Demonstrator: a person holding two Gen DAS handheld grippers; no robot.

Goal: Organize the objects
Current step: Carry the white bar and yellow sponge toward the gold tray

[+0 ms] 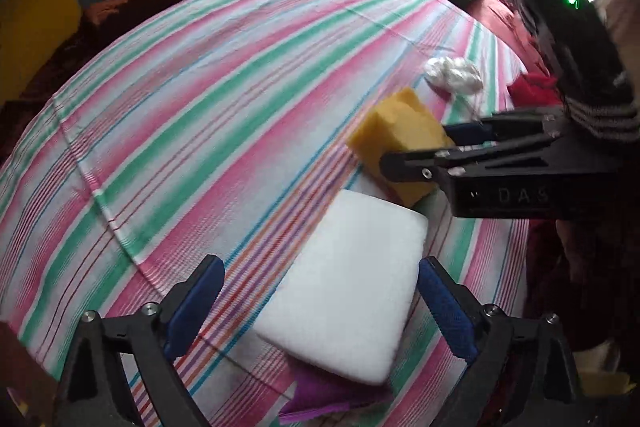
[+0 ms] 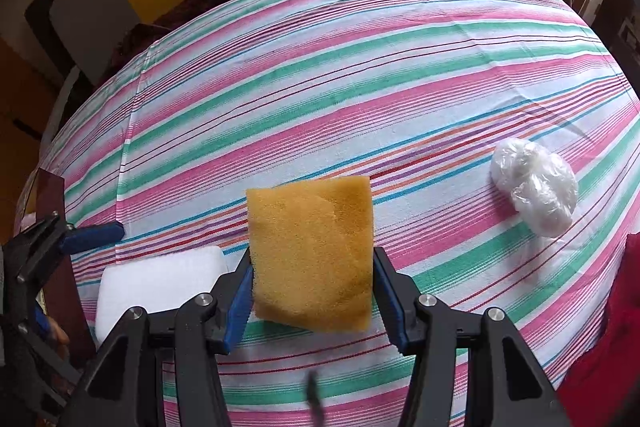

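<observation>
right gripper [image 2: 312,291] clamps the yellow sponge [image 2: 312,251] by its sides, likely to stack it on the white foam pad [image 1: 344,287], which the wide-open left gripper [image 1: 320,303] straddles.

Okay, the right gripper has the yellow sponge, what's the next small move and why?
Probably carry the yellow sponge left and lower it onto the white foam pad. The right gripper clamps the sponge just beside the pad, while the left gripper hangs open over it, holding nothing.
</observation>
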